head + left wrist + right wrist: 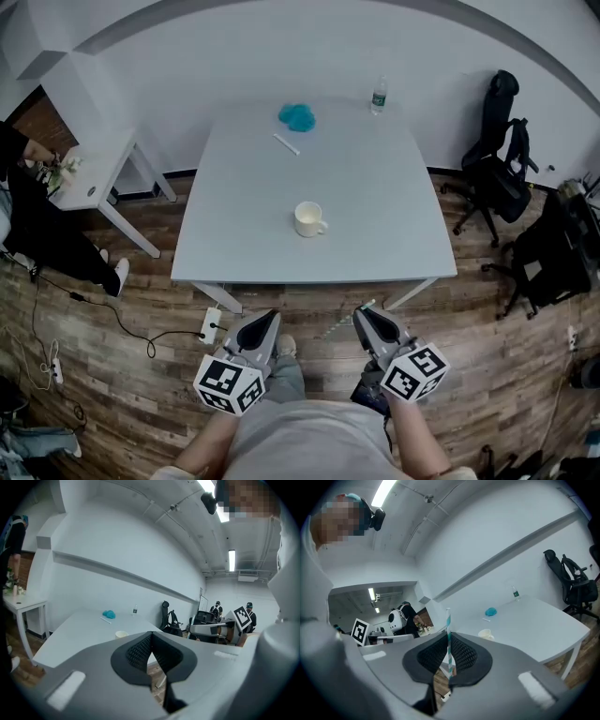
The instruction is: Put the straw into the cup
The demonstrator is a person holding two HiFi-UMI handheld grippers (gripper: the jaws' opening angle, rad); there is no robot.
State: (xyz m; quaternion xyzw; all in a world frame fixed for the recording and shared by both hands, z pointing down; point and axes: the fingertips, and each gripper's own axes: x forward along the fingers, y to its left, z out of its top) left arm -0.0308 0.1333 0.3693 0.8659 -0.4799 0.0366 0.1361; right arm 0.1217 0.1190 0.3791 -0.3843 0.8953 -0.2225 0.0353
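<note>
A white cup (pixel 308 219) with a handle stands near the middle of the grey table (pixel 375 187); it also shows in the left gripper view as the cup (pixel 121 633) and in the right gripper view as the cup (pixel 486 633). My right gripper (pixel 373 323) hangs in front of the table's near edge, below the tabletop, shut on a white straw with teal stripes (pixel 448 630) that stands upright between the jaws. The straw's tip (pixel 357 307) pokes out to the left of that gripper. My left gripper (pixel 260 330) hangs beside it, also short of the table, shut with nothing in it.
At the table's far side lie a blue crumpled thing (pixel 296 116), a short white stick (pixel 286 143) and a water bottle (pixel 378 96). Black office chairs (pixel 497 159) stand to the right. A small white table (pixel 89 178) with a person beside it is at the left. Cables (pixel 122 323) lie on the wooden floor.
</note>
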